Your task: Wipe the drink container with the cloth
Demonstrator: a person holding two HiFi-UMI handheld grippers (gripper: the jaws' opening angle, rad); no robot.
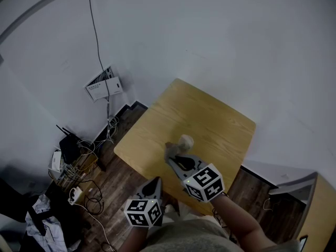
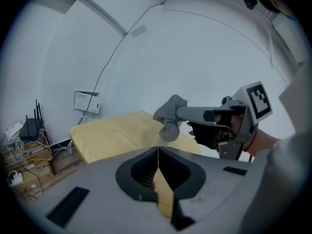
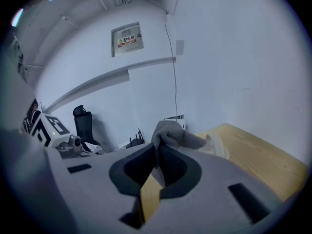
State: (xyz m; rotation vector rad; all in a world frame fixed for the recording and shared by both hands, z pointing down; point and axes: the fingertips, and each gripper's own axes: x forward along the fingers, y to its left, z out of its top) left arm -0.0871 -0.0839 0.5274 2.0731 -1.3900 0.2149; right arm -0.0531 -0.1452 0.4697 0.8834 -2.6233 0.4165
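A pale drink container (image 1: 186, 140) stands on the wooden table (image 1: 210, 117) near its middle. My right gripper (image 1: 171, 154) is shut on a grey cloth (image 1: 169, 149), held just left of the container and touching it or nearly so. In the right gripper view the cloth (image 3: 168, 132) bunches out of the shut jaws (image 3: 157, 152), and the container (image 3: 218, 146) shows behind it to the right. My left gripper (image 1: 156, 183) hangs shut and empty over the table's near edge. From the left gripper (image 2: 158, 152) view, the cloth (image 2: 170, 115) hides the container.
The table stands against a white wall (image 1: 236, 46). Left of it, on the dark wood floor, are tangled cables and boxes (image 1: 79, 167), a router (image 1: 68, 146) and a white paper box (image 1: 104, 84). A light cabinet edge (image 1: 315, 214) is at the right.
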